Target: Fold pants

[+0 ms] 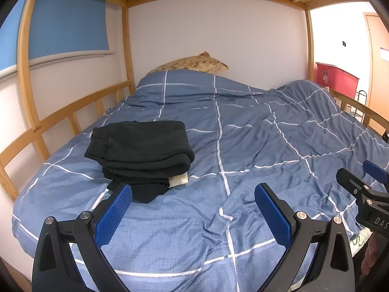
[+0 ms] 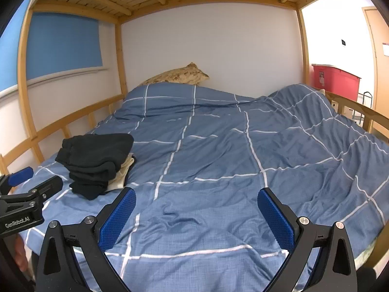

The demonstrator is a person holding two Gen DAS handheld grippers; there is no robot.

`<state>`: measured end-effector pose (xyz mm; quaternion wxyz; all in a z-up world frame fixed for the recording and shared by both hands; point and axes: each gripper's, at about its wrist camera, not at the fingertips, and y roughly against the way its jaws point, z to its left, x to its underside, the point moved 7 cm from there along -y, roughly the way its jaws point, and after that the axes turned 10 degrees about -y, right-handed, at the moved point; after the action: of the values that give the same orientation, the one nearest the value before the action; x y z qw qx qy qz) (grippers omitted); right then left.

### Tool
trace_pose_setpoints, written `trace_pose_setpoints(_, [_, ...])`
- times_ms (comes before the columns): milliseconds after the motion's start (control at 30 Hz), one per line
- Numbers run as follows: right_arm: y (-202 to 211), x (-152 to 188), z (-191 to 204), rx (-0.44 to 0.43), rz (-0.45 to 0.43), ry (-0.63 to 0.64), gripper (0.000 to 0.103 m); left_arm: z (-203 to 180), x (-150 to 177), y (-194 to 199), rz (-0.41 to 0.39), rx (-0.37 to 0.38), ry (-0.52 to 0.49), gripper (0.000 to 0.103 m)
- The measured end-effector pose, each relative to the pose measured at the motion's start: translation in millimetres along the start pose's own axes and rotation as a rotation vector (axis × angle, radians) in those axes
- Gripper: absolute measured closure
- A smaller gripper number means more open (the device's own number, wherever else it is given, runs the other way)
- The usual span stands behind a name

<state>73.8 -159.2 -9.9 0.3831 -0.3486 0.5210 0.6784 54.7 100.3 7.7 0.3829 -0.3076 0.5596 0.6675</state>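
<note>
We hold both grippers low over the near end of the bed, side by side, and both point toward the wall at the head. The left gripper (image 1: 193, 192) has its blue-padded fingers (image 1: 114, 215) spread wide with nothing between them. The right gripper (image 2: 196, 196) is spread just as wide and is also empty; only the blue checked duvet (image 2: 218, 150) shows in its gap.

The black pants (image 1: 141, 150) lie folded into a thick stack on the left side of the duvet, near the wooden side rail (image 1: 73, 114). From the left wrist view the stack sits ahead of and just beyond our left finger, whose tip overlaps the stack's lowest dark fold in the picture; we cannot tell whether it touches the cloth. The right finger of that gripper is well apart from the pants. From the right wrist view the same stack lies well off to the left, beyond the left finger of that gripper and outside its gap, with the other gripper showing at the left edge of the frame.

A pale cloth (image 2: 122, 170) peeks out from under the right side of the stack. A patterned pillow (image 1: 192, 64) rests at the head of the bed, against the white wall. A red bin (image 2: 335, 79) stands beyond the far right corner.
</note>
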Motion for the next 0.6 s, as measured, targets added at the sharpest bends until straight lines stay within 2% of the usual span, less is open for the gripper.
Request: trace_pose_setpoints(600, [-1.9, 3.9, -2.0, -0.004, 0.009, -0.003, 0.002, -1.3, 5.5, -1.1, 0.021, -0.010, 0.001, 0.000])
